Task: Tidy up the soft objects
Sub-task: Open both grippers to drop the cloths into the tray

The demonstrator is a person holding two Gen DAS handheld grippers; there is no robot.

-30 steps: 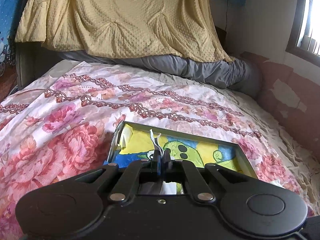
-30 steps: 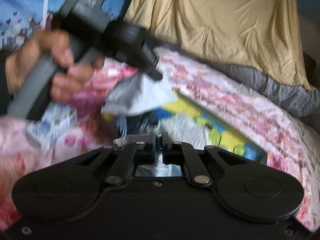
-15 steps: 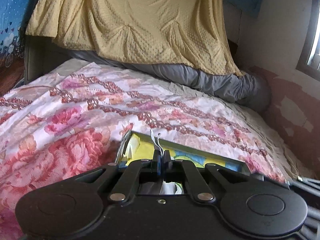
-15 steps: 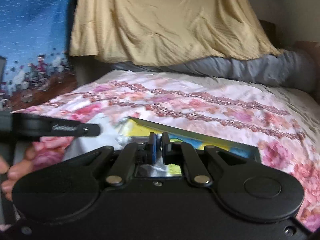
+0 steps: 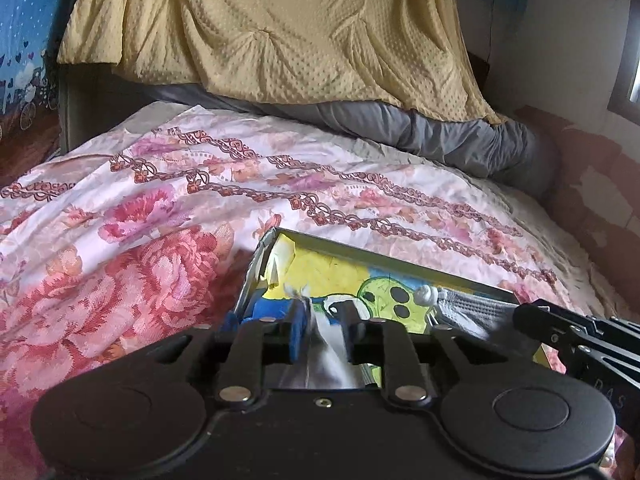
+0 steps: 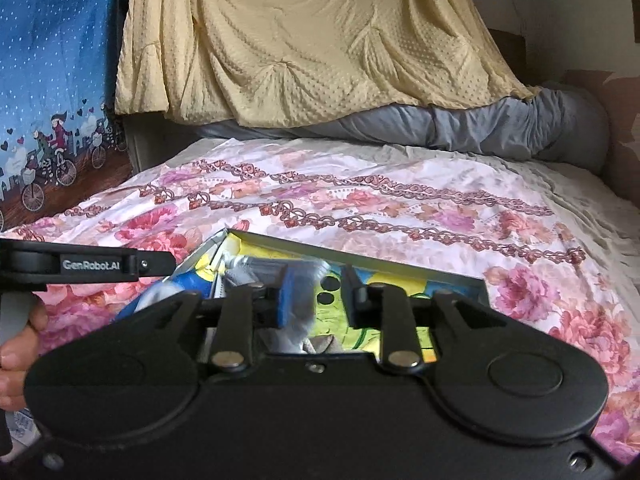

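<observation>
Both grippers hang over a shallow cartoon-printed box (image 5: 336, 276) that lies open on the floral bedsheet (image 5: 168, 208), and the piece of grey-white cloth (image 6: 298, 312) they brought there sits between and just below their jaws, inside the box.

The jaws of the left gripper (image 5: 322, 334) have just been opening. They now stand a little apart, and a pale, blurred strip of the cloth runs up through the gap without the blue pad visibly pressing on it.

The jaws of the right gripper (image 6: 314, 304) have likewise just been opening. The cloth leans against the left blue pad, while the other jaw stands clear of it, so the hold looks released.

The cloth's long axis seems to run across the box, from one gripper to the other. The left wrist view shows a ribbed grey stretch of it reaching toward the right gripper's black finger at the right edge.

The box lies straight ahead of and beneath both pairs of jaws, its far rim just beyond them. Neither hand is clearly nearer.

The coming move is probably a withdrawal upward and back. The risk is a fold snagging on a pad and being dragged out of the box.
</observation>
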